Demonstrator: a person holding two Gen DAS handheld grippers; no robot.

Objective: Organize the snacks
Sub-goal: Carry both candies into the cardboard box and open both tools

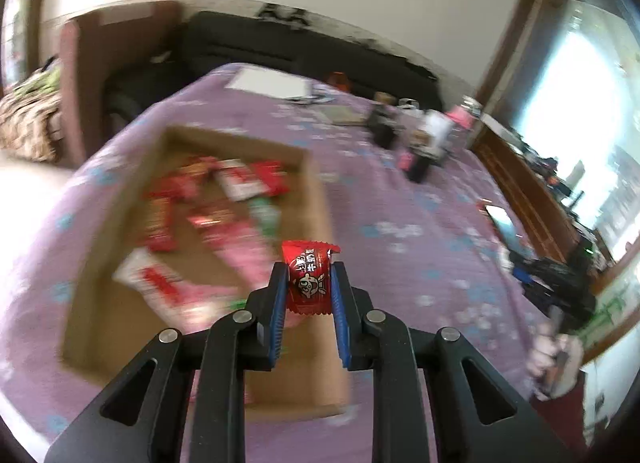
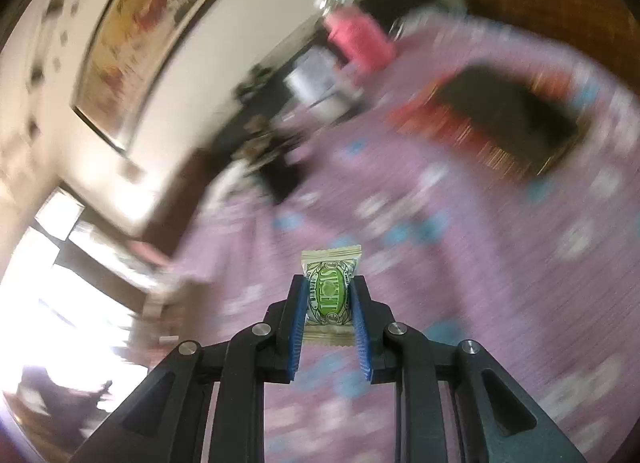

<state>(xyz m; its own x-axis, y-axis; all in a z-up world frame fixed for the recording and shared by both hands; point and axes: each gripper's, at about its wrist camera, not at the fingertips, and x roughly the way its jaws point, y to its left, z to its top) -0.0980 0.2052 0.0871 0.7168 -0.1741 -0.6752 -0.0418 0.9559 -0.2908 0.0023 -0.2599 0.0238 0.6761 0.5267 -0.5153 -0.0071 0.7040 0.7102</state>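
My left gripper (image 1: 309,271) is shut on a small red candy packet (image 1: 309,279) and holds it in the air above the right wall of a shallow cardboard box (image 1: 320,199). The box lies on the purple tablecloth and holds several red, white and green snack packets (image 1: 224,199). My right gripper (image 2: 330,283) is shut on a small beige candy packet with a green oval label (image 2: 329,295), held above the purple cloth (image 2: 460,263). A dark tray with a red patterned rim (image 2: 456,123) lies far right in that blurred view.
At the table's far side stand a white sheet (image 1: 268,81), dark boxes and jars (image 1: 416,135) and a pink bottle (image 2: 356,39). A phone (image 1: 502,219) lies at the right edge. A hand (image 1: 556,355) shows at lower right. A dark sofa stands behind.
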